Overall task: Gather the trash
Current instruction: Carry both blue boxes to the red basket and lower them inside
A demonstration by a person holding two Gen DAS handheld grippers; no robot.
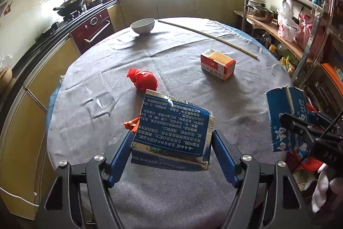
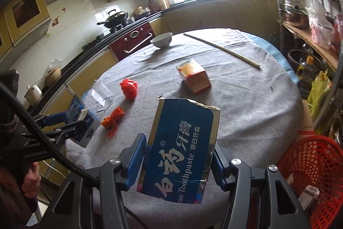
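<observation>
My left gripper (image 1: 172, 138) is shut on a torn blue toothpaste box piece (image 1: 171, 128), held above the grey round table (image 1: 171, 196). My right gripper (image 2: 178, 156) is shut on the other blue toothpaste box piece (image 2: 182, 153), held over the table's near right side; it also shows in the left wrist view (image 1: 287, 117). On the table lie a red crumpled bag (image 1: 142, 78), an orange wrapper (image 2: 113, 118), an orange-and-white carton (image 1: 217, 62) and a clear plastic tray (image 1: 98, 93). A red mesh basket (image 2: 313, 166) stands beside the table at the right.
A white bowl (image 1: 143, 25) and a long thin stick (image 1: 208, 37) lie at the table's far side. Kitchen counters with a wok (image 1: 69, 3) run along the left. A metal shelf rack (image 1: 300, 14) with pots and bags stands at the right.
</observation>
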